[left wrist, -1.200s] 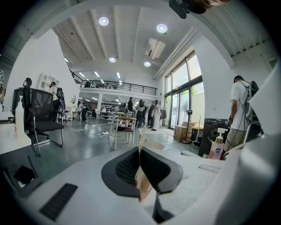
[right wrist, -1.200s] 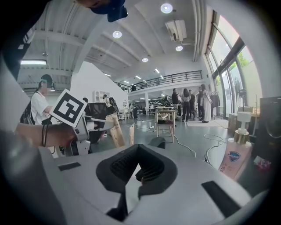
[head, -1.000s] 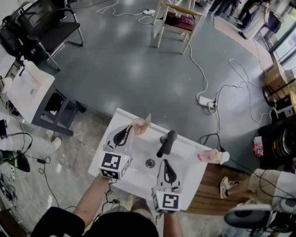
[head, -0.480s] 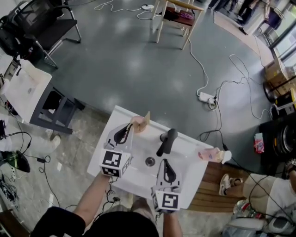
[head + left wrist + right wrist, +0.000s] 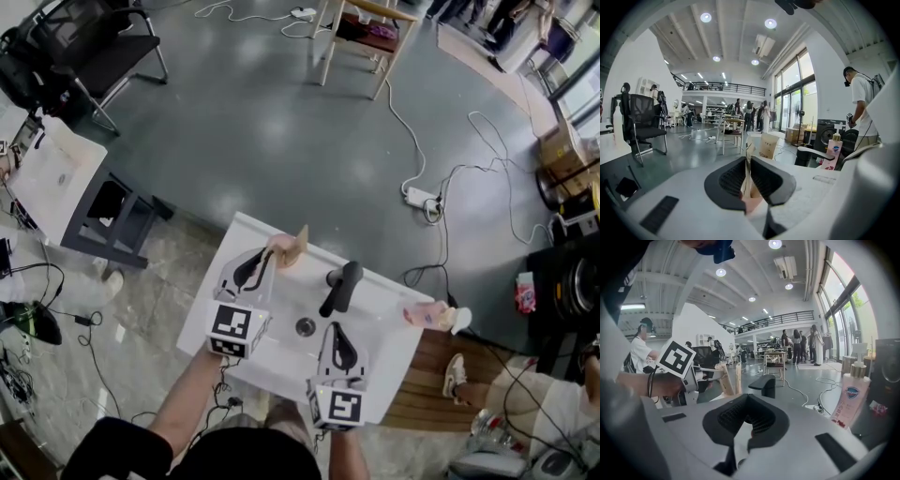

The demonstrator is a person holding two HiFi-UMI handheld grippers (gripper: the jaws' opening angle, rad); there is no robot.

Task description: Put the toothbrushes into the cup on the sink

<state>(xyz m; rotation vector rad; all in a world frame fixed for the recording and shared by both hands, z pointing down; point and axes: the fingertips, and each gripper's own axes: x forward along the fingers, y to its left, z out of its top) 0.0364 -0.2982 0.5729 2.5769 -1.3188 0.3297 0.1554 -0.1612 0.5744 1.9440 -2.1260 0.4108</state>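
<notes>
My left gripper [image 5: 265, 259] reaches over the back left corner of the white sink [image 5: 386, 352], shut on a thin tan toothbrush pack [image 5: 747, 169] seen edge-on between its jaws. Directly under the jaws is the pink cup [image 5: 279, 249], with a second tan pack [image 5: 299, 241] leaning out of it. The left gripper view shows that second pack [image 5: 768, 146] just beyond the jaws. My right gripper [image 5: 335, 331] hovers over the basin near the drain [image 5: 306, 326], shut with nothing in it. The right gripper view shows both packs [image 5: 731, 378] upright beside the left gripper.
A black faucet [image 5: 339, 286] stands at the sink's back middle, between the grippers. A pink soap bottle [image 5: 427, 317] sits at the sink's right corner. Beyond the sink are grey floor, cables, a power strip [image 5: 416, 201] and a wooden chair [image 5: 361, 37].
</notes>
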